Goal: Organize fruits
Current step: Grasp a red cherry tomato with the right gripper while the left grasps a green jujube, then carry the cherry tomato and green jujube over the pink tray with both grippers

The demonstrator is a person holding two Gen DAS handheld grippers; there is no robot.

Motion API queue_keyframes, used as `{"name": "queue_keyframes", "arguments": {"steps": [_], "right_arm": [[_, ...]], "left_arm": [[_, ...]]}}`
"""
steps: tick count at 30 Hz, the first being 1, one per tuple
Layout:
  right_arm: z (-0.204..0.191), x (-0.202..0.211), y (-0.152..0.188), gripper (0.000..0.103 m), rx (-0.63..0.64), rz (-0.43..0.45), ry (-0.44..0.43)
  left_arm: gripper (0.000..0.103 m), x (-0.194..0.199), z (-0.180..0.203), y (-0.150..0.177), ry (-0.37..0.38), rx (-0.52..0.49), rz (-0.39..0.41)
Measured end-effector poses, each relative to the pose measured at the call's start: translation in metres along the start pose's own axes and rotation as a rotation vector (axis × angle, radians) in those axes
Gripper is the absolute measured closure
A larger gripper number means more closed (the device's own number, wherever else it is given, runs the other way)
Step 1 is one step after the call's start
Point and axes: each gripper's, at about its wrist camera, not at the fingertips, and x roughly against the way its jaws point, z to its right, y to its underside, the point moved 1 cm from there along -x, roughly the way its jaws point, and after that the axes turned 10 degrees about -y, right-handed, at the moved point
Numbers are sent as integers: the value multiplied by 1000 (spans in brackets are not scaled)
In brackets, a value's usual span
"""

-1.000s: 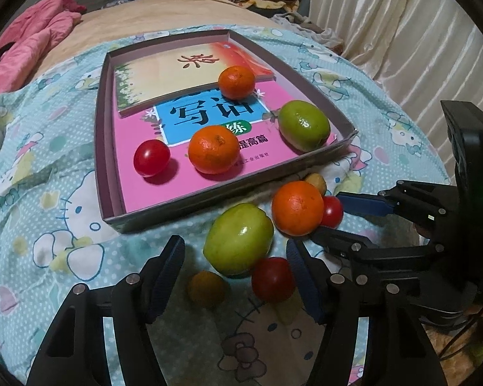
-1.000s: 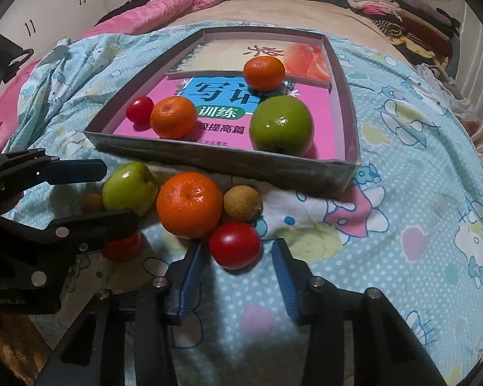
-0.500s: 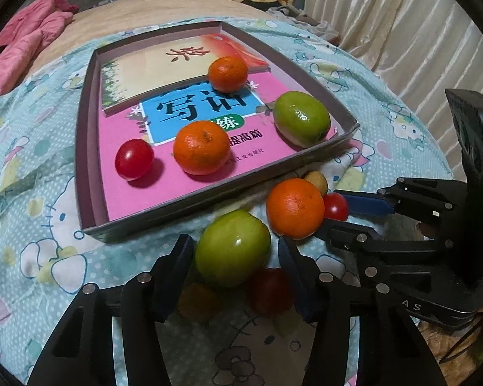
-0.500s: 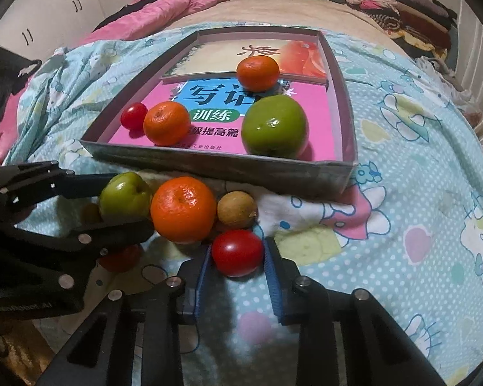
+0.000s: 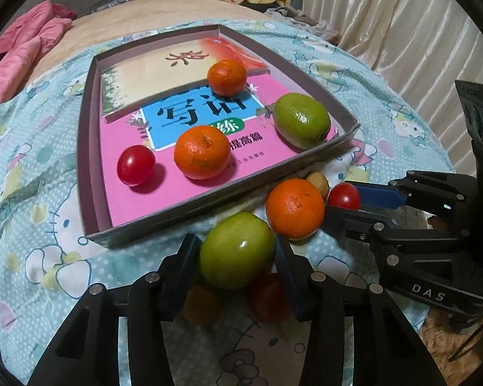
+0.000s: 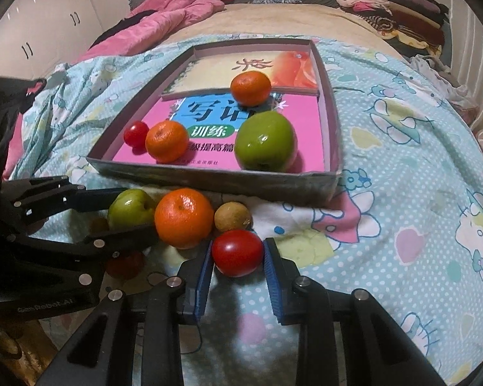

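Observation:
A shallow cardboard tray (image 5: 90, 148) (image 6: 333, 135) lined with books lies on the bed. It holds two oranges, a green fruit (image 5: 301, 120) and a red tomato (image 5: 135, 165). In front of it lie an orange (image 5: 294, 209) (image 6: 183, 217) and a small brown fruit (image 6: 232, 217). My left gripper (image 5: 236, 251) is shut on a green fruit (image 5: 236, 251) (image 6: 130, 207). My right gripper (image 6: 237, 252) is shut on a red tomato (image 6: 237, 252) (image 5: 344, 195).
A brown fruit (image 5: 203, 305) and a red tomato (image 5: 269, 296) lie under the left gripper. Pink bedding (image 6: 174, 9) and stacked clothes (image 6: 386, 6) lie at the far end. A curtain (image 5: 402, 25) hangs on the right.
Both grippers moved forward and closed: the left jaws onto the green fruit, the right jaws onto the red tomato.

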Motion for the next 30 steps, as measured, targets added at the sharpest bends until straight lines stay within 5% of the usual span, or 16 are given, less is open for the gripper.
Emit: {"name": "queue_keyframes", "arguments": {"steps": [17,30], "right_arm": [[3,21,-5,72,-23,89,-37],[-19,35,-13,72,85,182,-61]], "left_arm": [[54,29,-28,1,-2,96,70],[60,40,-37,3,-1,127,98]]}}
